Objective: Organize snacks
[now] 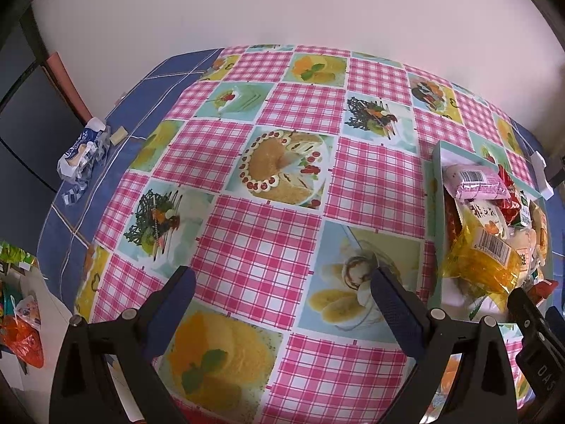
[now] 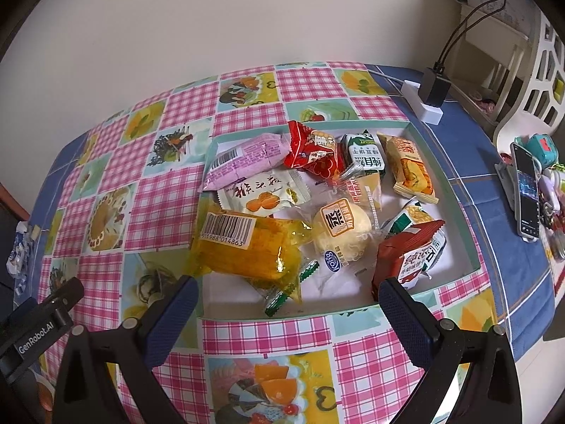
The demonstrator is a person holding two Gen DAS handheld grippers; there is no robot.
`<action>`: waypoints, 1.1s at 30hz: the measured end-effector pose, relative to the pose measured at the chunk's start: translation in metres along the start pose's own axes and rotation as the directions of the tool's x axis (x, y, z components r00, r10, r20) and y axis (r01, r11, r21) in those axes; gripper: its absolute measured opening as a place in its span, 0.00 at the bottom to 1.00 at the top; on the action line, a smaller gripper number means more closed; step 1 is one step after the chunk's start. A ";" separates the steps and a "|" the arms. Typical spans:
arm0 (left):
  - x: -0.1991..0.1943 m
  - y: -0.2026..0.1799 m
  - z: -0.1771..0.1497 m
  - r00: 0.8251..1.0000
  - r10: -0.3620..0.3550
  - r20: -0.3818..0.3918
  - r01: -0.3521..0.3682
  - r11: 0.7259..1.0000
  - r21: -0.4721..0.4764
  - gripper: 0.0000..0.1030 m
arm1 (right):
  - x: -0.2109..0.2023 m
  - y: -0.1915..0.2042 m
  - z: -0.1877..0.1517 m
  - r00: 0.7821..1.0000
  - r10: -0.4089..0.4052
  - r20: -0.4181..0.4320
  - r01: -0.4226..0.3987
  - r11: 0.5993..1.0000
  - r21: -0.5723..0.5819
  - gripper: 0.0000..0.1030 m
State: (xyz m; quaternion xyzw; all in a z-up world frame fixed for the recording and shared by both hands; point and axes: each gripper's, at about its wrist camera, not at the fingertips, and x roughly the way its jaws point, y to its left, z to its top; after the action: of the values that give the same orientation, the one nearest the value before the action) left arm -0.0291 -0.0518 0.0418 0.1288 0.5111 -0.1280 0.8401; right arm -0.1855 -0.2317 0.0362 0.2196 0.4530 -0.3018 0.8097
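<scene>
Here, your left hand-held gripper [image 1: 282, 295] and right hand-held gripper [image 2: 287, 304] both gape empty above the tabletop [image 1: 268, 190]; the snacks [image 2: 310, 201] fill the box [image 2: 455, 190].

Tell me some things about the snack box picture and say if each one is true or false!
1. The shallow white box with a mint-green rim has wrapped snacks in it. True.
2. The right gripper is squeezing the clear yellow packet with a barcode. False: it is open and holds nothing.
3. The pink snack packet lies at the far side of the box. True.
4. The left gripper is holding a snack. False: it is open over the bare pink checked tablecloth.
5. A dark smartphone lies to the right of the box. True.
</scene>
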 end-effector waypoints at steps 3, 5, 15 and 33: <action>0.001 0.000 0.000 1.000 0.000 -0.003 0.000 1.000 -0.002 0.96 | 0.000 0.001 0.000 1.000 0.000 -0.002 0.000 1.000 -0.005 1.00; 0.001 0.001 0.000 1.000 -0.001 -0.004 0.000 1.000 -0.002 0.96 | 0.001 0.001 0.000 1.000 0.000 -0.004 0.000 1.000 -0.010 1.00; 0.003 0.002 0.000 1.000 -0.001 -0.009 0.001 1.000 -0.010 0.96 | 0.001 0.002 0.000 1.000 -0.001 -0.007 0.001 1.000 -0.015 1.00; 0.004 0.005 0.001 1.000 0.000 -0.012 0.000 1.000 -0.020 0.96 | 0.003 0.004 -0.002 1.000 -0.004 -0.013 0.003 1.000 -0.027 1.00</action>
State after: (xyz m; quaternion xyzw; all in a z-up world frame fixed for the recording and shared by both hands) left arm -0.0250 -0.0476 0.0394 0.1210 0.5177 -0.1221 0.8381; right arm -0.1825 -0.2288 0.0331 0.2099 0.4625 -0.2956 0.8091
